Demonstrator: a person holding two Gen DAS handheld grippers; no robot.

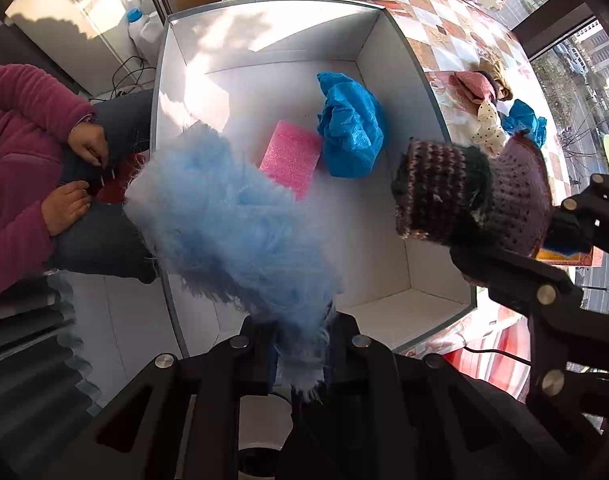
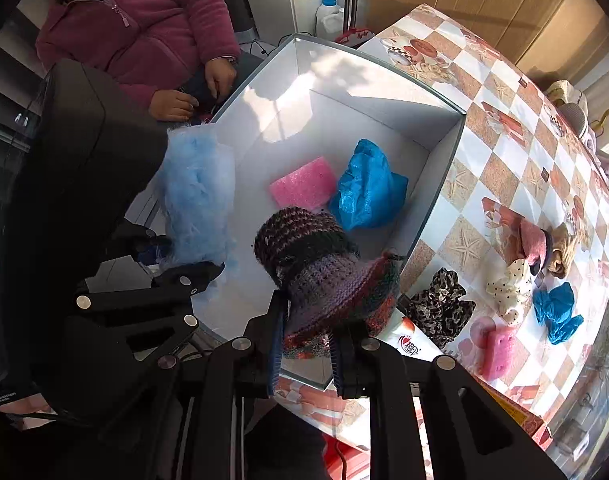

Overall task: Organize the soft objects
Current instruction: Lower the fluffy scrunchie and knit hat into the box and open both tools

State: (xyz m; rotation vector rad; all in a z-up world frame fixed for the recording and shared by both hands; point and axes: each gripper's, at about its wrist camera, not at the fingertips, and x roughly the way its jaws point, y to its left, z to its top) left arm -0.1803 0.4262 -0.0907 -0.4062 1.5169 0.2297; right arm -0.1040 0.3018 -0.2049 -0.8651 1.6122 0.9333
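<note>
My left gripper [image 1: 300, 344] is shut on a fluffy light-blue cloth [image 1: 232, 216], which hangs over the near left part of a white open box [image 1: 384, 60]. My right gripper [image 2: 306, 344] is shut on a dark purple knitted hat [image 2: 324, 268], held over the box's near right side. In the left wrist view the knitted hat [image 1: 472, 196] and the right gripper [image 1: 560, 232] show at the right. The right wrist view has the light-blue cloth [image 2: 196, 196] and the left gripper [image 2: 172, 260] at its left. On the box floor [image 2: 332, 120] lie a pink sponge [image 1: 290, 160] and a crumpled blue plastic cover [image 1: 350, 124].
A person in a magenta fleece [image 2: 140, 20] sits beside the box's left side. On the checked tablecloth [image 2: 500, 120] to the right lie a leopard scrunchie [image 2: 440, 304], a polka-dot scrunchie [image 2: 512, 288], another blue cover [image 2: 556, 312], a pink sponge [image 2: 496, 352] and a pink cloth piece [image 2: 532, 244].
</note>
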